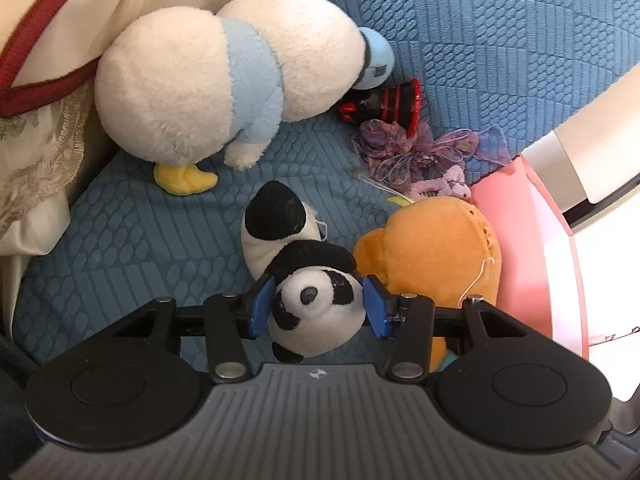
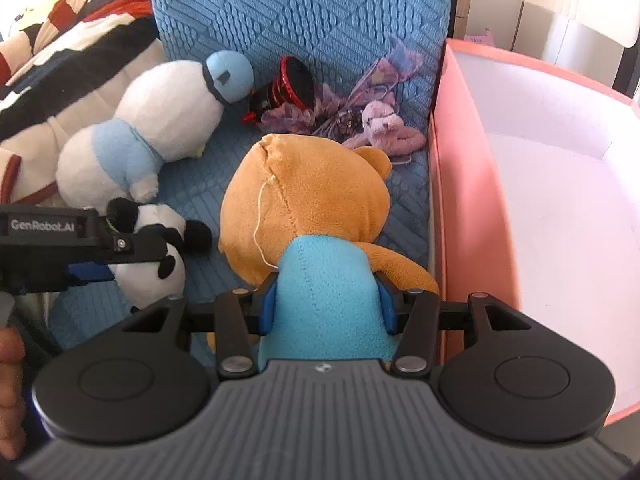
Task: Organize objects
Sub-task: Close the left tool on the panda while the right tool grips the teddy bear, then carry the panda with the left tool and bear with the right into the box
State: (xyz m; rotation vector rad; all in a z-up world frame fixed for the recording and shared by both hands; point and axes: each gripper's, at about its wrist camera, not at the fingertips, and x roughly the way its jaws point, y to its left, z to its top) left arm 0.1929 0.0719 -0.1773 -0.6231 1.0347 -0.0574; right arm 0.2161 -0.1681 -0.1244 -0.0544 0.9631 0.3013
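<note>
My left gripper (image 1: pixel 318 306): jaws clamped on fuzzy black-and-white plush panda (image 1: pixel 316 312), lying on quilted blue cushion (image 1: pixel 140 248). My right gripper (image 2: pixel 326 304): jaws pinching orange plush bear (image 2: pixel 308 192) at its turquoise fleece body, beside smooth pink box (image 2: pixel 460 200). Left housing reads "GenRobot.AI". Purple item (image 2: pixel 384 128) possibly another plush.

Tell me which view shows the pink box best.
The right wrist view. There the pink box shows its open top, white inside and near wall, beside the bear held by the right gripper. The left wrist view catches only a strip of its pink wall at the right edge.
</note>
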